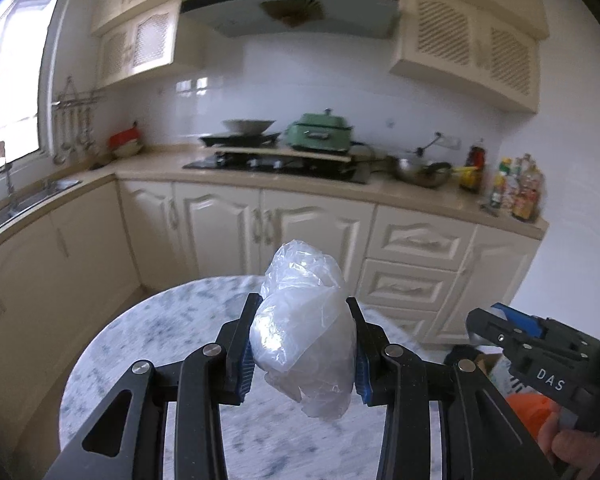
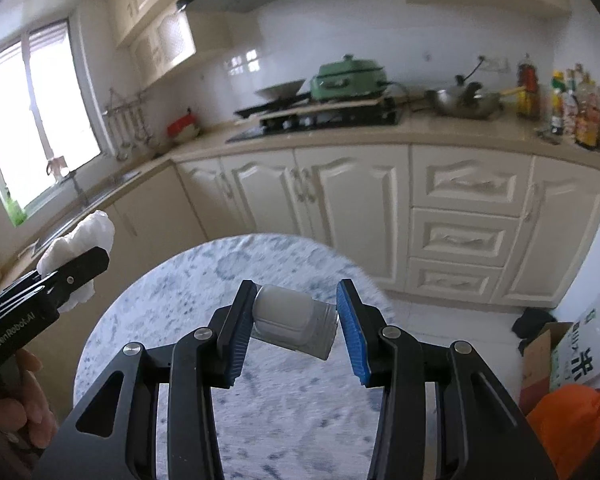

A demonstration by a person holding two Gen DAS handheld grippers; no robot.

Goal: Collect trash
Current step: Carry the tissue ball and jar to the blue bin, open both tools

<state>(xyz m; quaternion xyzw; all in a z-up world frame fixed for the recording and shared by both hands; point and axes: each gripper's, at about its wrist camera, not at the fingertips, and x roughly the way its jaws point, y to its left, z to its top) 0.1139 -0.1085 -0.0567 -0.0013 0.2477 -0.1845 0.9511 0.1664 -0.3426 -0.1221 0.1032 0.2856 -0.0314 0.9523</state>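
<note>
While the left gripper (image 1: 302, 330) is clamping a crumpled plastic bag (image 1: 306, 328), the right gripper (image 2: 296, 322) is pinching a small white container (image 2: 288, 314). Both are hanging over the round marble table (image 2: 188, 280)

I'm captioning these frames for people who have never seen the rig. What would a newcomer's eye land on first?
First, the crumpled clear plastic bag pinched in the left gripper, held above the round marble table. Next, the small white container lying sideways between the right gripper fingers. Behind both, the green lidded cooker stands out on the cream kitchen counter.
</note>
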